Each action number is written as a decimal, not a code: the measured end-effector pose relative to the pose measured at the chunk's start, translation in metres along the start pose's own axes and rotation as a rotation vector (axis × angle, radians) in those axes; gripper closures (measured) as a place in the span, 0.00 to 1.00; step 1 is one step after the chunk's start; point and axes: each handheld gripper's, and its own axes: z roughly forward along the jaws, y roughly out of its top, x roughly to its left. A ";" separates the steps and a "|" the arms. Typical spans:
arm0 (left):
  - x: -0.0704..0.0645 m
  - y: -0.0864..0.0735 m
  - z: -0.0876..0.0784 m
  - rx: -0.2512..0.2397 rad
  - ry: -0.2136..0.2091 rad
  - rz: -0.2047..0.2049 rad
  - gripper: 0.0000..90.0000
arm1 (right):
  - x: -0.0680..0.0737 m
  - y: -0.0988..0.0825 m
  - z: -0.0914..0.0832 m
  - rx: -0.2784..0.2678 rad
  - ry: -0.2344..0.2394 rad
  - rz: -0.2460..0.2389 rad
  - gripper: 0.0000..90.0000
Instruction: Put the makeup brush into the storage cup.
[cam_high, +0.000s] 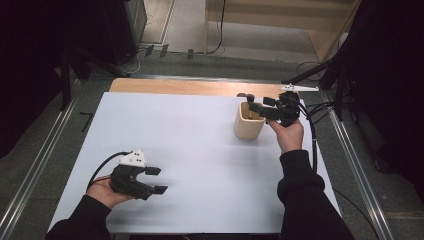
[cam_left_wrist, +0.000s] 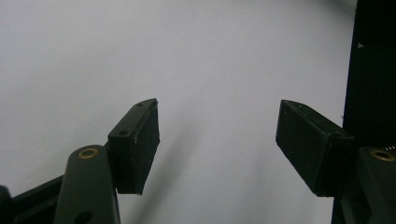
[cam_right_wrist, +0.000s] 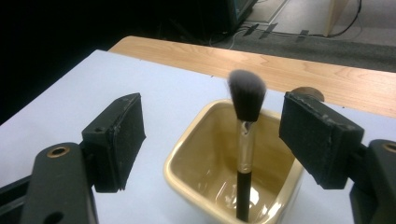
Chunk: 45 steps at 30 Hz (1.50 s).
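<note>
No readable text, label or number anywhere.

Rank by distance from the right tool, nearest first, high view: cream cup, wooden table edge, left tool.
1. Cream cup: right beside the right tool, whose jaws stand open over its rim.
2. Wooden table edge: the strip along the far side, just behind the cup.
3. Left tool: farthest, at the near left over the white sheet.

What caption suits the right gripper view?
Open right gripper fingers flank a makeup brush standing in a cream cup.
</note>
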 end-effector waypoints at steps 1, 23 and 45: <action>0.000 0.000 0.000 0.000 0.000 0.000 0.34 | 0.001 -0.001 -0.001 0.004 0.004 -0.003 0.25; 0.001 0.000 0.000 0.000 0.002 -0.015 0.33 | 0.021 -0.030 -0.016 0.101 0.093 -0.053 0.26; 0.003 0.000 0.001 0.015 -0.003 -0.027 0.28 | 0.039 -0.060 -0.018 0.120 0.164 -0.097 0.26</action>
